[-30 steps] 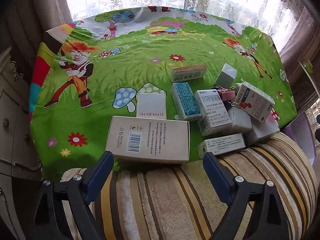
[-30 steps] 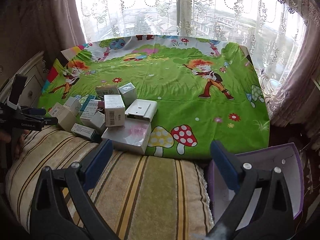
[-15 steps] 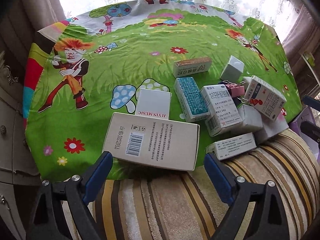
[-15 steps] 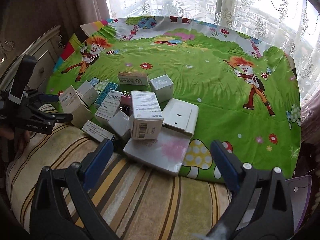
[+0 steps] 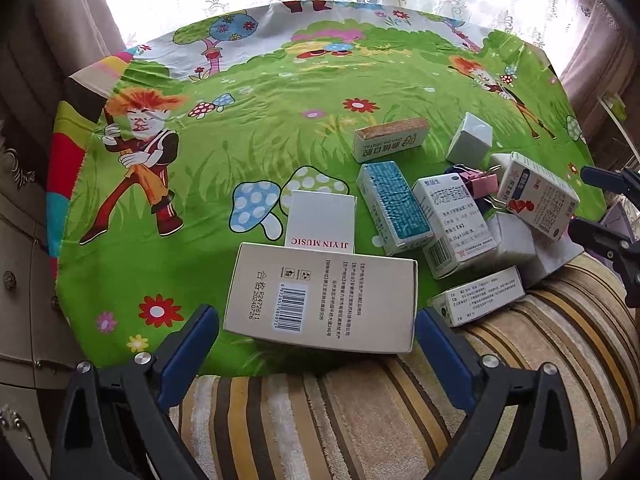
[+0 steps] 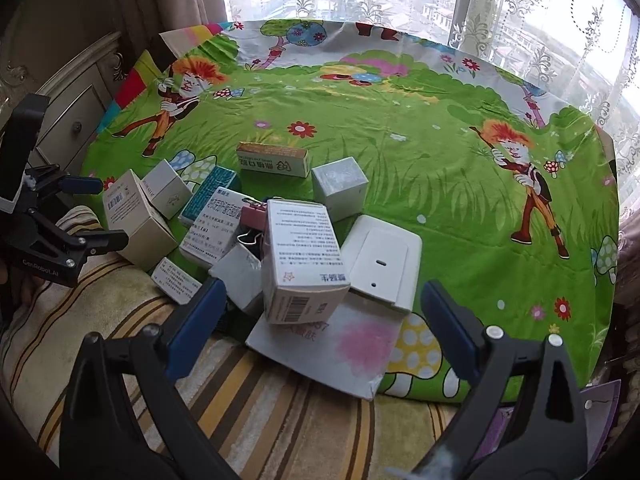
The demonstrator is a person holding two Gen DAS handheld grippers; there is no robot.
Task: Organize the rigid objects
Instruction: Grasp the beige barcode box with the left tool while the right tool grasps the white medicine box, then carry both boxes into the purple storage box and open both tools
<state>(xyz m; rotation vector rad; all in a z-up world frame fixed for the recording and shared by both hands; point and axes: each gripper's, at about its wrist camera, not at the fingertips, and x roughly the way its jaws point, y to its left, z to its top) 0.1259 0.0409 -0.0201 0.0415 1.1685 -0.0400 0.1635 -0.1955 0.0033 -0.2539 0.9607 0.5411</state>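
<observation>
- Boxes cluster at the near edge of your bright green cartoon-print cloth (image 5: 260, 140), where it meets the striped beige cushion (image 5: 360, 420)
- Your left gripper (image 5: 316, 344) has just been opening and now stands wide; the large white cardboard box with a barcode (image 5: 324, 296) lies just ahead of its blue pads, not between them, untouched
- Behind that box, touching its far edge: a white box lettered "JI YIN MUSIC" (image 5: 320, 220)
- To its right: a teal-topped box (image 5: 394, 204), a pink binder clip (image 5: 478, 184), a grey cube box (image 5: 470, 140)
- Your right gripper (image 6: 316, 320) is spread wide, empty; a white medicine carton with a barcode end (image 6: 304, 260) stands tilted just beyond its pads, resting on a flat white packet with a pink smudge (image 6: 340, 352)
- A flat white plastic plate (image 6: 384, 260) is just beside that carton
</observation>
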